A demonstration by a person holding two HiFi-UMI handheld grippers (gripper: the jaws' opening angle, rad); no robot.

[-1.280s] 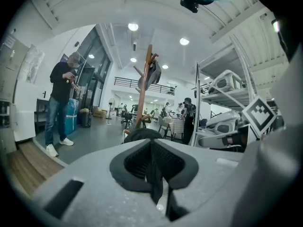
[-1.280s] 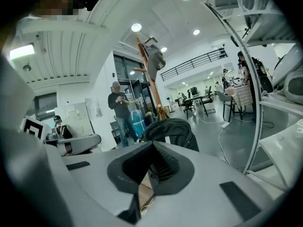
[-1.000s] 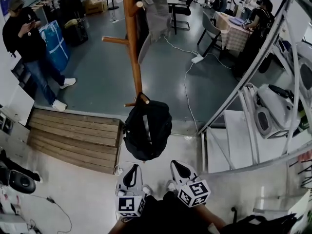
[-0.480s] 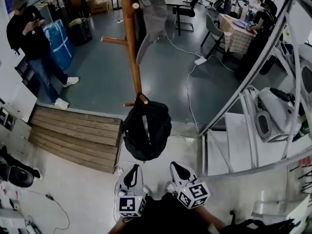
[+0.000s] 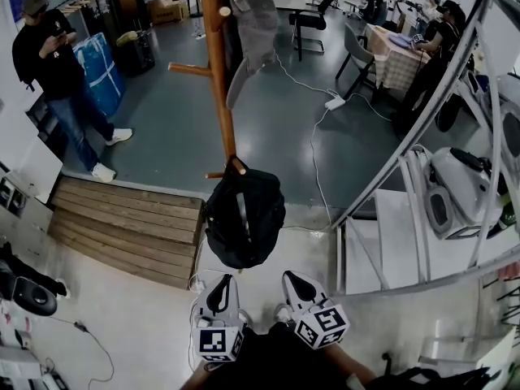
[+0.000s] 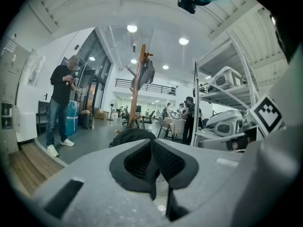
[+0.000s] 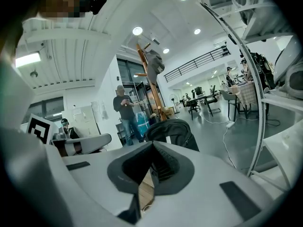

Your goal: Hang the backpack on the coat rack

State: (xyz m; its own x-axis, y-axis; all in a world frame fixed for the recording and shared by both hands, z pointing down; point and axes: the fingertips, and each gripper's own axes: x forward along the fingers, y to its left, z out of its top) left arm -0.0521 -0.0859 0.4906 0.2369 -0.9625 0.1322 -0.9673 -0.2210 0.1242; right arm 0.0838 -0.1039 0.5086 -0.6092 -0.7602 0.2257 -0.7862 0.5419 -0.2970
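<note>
A black backpack [image 5: 244, 214] hangs by its top loop from a low peg of the wooden coat rack [image 5: 218, 71], with its body just above the floor. Both grippers sit close to the person's body, short of the backpack and apart from it. My left gripper [image 5: 220, 284] is shut with nothing in it, and my right gripper [image 5: 297, 281] is shut and empty too. In the left gripper view the shut jaws [image 6: 152, 145] point at the backpack [image 6: 132, 135] and the rack [image 6: 137, 93]. The right gripper view shows its shut jaws [image 7: 151, 148] below the backpack [image 7: 170, 132].
A grey garment [image 5: 256, 23] hangs high on the rack. A person [image 5: 53, 63] stands at the left by a blue bag. A wooden platform [image 5: 122, 226] lies to the left and a metal shelf frame [image 5: 422, 112] stands at the right. A white cable [image 5: 313, 145] runs across the floor.
</note>
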